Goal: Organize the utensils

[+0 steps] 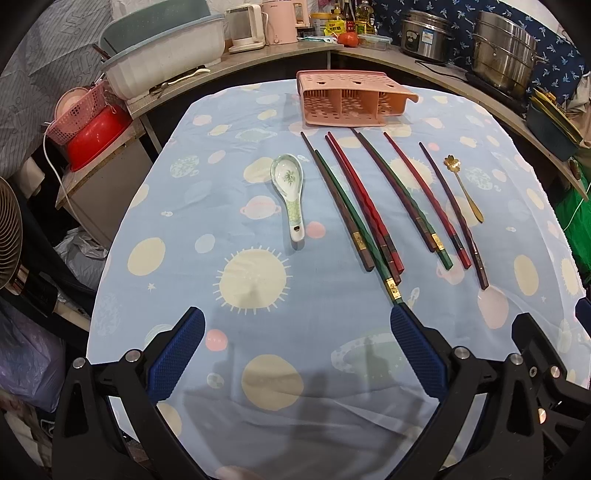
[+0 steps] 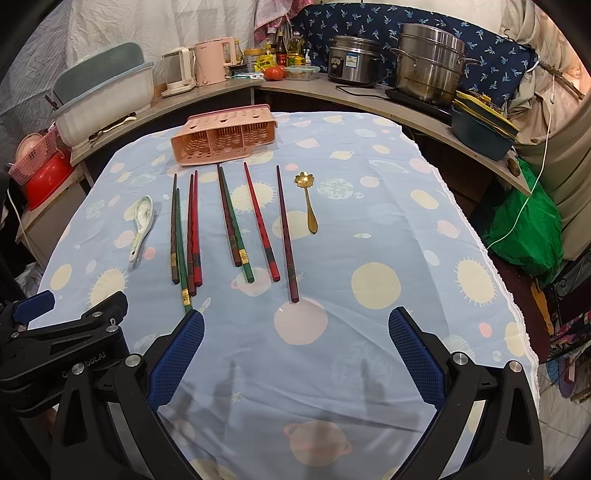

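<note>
A pink slotted utensil holder (image 1: 351, 99) (image 2: 225, 138) lies on its side at the far end of the blue patterned cloth. Several red, green and dark chopsticks (image 1: 369, 199) (image 2: 229, 221) lie in a row in front of it. A white ceramic spoon (image 1: 290, 192) (image 2: 140, 225) lies to their left, a gold flower spoon (image 1: 463, 188) (image 2: 309, 203) to their right. My left gripper (image 1: 297, 350) is open and empty above the near cloth. My right gripper (image 2: 295, 350) is open and empty beside it. The near end of one green chopstick lies just beyond the left gripper's right fingertip.
A curved counter behind the table holds a dish rack (image 1: 162, 62), kettles (image 1: 258, 26), bottles, a rice cooker (image 2: 354, 62) and a steel steamer pot (image 2: 430, 62). A red basin (image 1: 96, 140) and pink basket stand at the left. A green bag (image 2: 524, 229) hangs at the right.
</note>
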Action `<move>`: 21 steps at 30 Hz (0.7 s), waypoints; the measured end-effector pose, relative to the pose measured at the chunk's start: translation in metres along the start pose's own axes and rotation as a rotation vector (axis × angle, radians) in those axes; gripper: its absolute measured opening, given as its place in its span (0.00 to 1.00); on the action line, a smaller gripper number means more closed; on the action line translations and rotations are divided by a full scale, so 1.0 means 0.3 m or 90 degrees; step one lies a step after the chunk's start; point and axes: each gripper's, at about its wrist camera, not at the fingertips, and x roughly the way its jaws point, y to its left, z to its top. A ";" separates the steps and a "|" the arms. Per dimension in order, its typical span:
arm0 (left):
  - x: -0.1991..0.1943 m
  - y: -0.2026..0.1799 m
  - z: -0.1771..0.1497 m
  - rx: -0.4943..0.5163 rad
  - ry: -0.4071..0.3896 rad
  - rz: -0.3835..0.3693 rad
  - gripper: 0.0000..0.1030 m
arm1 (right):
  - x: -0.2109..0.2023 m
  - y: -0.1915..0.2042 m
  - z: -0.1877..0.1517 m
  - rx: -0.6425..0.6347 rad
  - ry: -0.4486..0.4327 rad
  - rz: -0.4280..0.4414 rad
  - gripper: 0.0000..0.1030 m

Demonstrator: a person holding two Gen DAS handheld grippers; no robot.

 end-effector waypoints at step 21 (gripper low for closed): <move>0.001 -0.002 -0.011 -0.002 0.002 -0.002 0.93 | -0.006 -0.001 0.003 0.001 -0.002 -0.001 0.94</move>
